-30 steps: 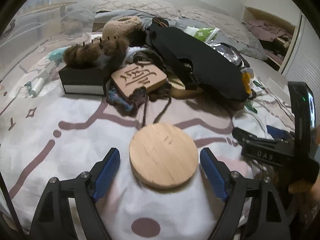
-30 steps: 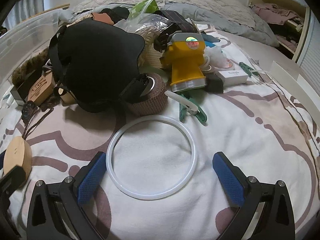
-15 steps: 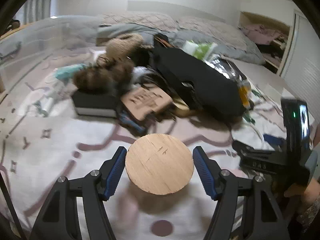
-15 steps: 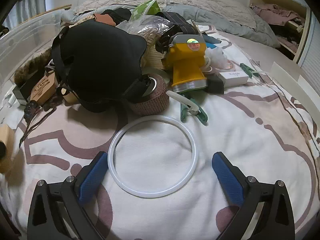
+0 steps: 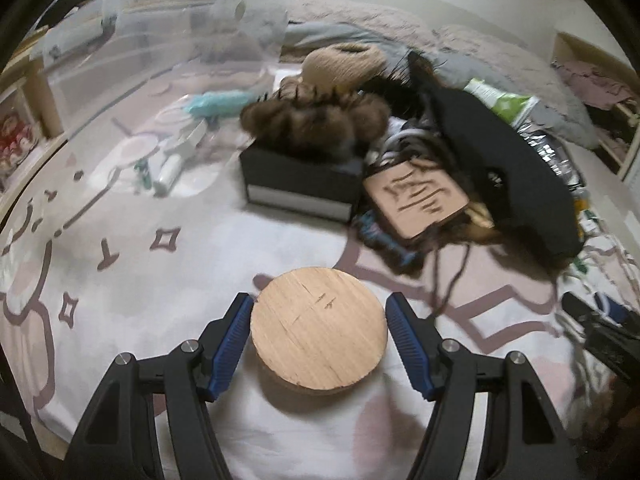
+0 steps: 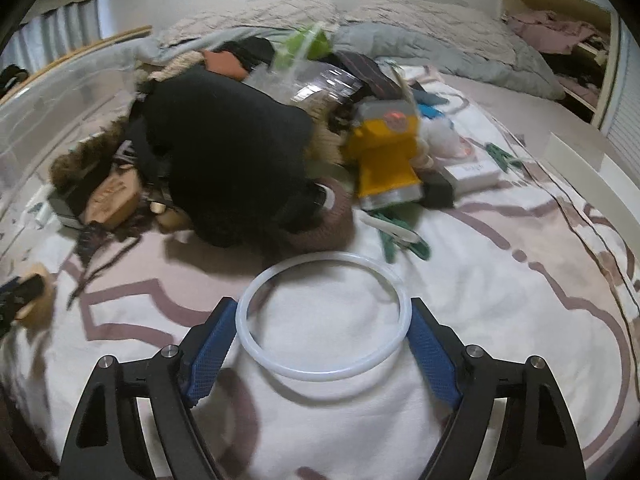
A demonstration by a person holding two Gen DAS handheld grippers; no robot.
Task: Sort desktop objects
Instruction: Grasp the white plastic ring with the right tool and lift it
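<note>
The bed [image 5: 168, 280] carried everything, under a white cover with mauve lines and stars, soft and a little wrinkled; a clear plastic bin [image 5: 132, 60] stood at its far left side, grey pillows [image 6: 400, 24] lay at the head, and an open shelf with clothes [image 6: 552, 28] was at the right wall. A heap lay in the middle, with a black bag [image 6: 224, 160], a black box [image 5: 300, 184] under brown fur, a yellow device [image 6: 386, 156] and a carved wooden plaque [image 5: 418, 196].

The left gripper [image 5: 319, 330] held the round wooden disc [image 5: 319, 330] by its edge, the disc lifted a little over the cover; the grip on a smooth rim looked thin, so I judged the disc could tip or slide out on the way to the bin.

The right gripper [image 6: 323, 332] had just been closing around the white ring [image 6: 323, 316], which lay flat on the cover just before the heap; both pads seemed to touch its rim. The ring looked soft; I think it could bend or spring out, and the cover could be pinched with it.
</note>
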